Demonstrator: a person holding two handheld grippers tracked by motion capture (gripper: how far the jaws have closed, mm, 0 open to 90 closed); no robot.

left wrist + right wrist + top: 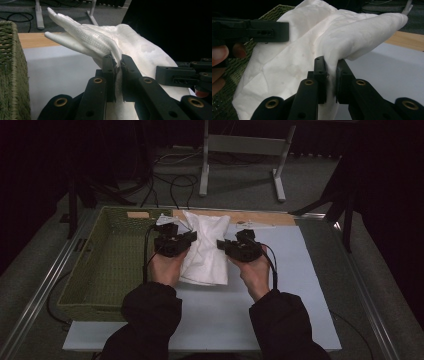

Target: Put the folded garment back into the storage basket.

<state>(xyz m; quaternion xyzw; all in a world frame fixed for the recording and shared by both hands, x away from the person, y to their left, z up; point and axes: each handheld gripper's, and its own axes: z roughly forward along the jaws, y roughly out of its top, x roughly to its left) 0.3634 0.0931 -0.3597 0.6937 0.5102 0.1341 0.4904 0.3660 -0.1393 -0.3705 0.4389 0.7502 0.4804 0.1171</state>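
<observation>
1. One white cloth (207,251) sits mid-frame in the high view, beside the basket (107,265) at left. It looks light, limp and prone to sagging, so you should hold it by its edges.
2. Your left gripper (116,62) is clamped on a bunched fold.
3. Your right gripper (331,65) pinches the opposite edge, nearly closed.

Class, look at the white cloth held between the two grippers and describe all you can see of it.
The white cloth looks like thin, soft woven fabric, creased and faintly stained. It hangs bunched and folded between the left gripper and right gripper, each pinching an edge. Its lower part rests on the pale mat, beside the green woven basket.
</observation>
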